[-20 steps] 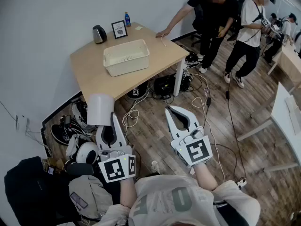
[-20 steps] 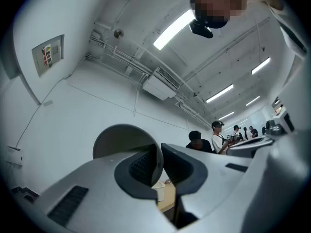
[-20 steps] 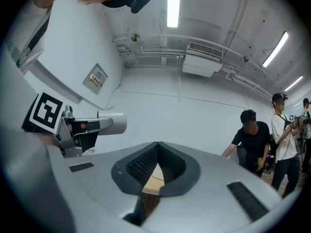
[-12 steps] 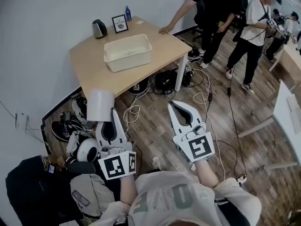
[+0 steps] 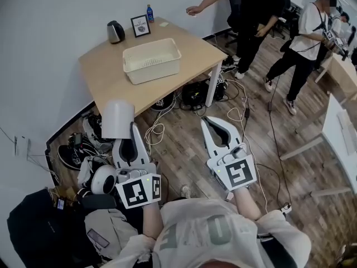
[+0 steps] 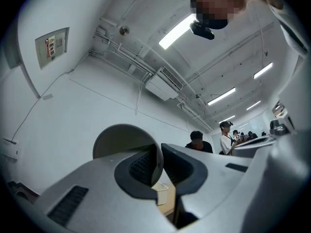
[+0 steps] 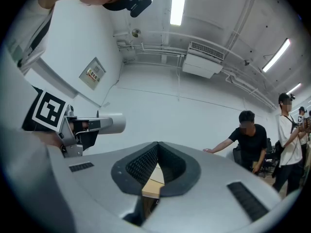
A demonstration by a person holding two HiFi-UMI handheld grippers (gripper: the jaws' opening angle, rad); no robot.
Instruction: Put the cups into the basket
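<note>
Ahead, wooden table [image 5: 106,80] with basket [image 5: 152,61] by white wall [image 5: 56,15]; left claw [image 6: 159,152] pinching cup [image 6: 121,136], right claw [image 7: 157,149] pressed together.

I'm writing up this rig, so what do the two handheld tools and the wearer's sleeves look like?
The left tool and right tool match: pale grey shells, dark ribbed pads, a white cube with black square markers behind. Pale short-sleeved T-shirt with lettering.

You're in an office-like lab. Cables [image 5: 158,129] tangle on the floor beside the wooden table [image 5: 106,77]; people [image 5: 254,15] stand beyond it.
</note>
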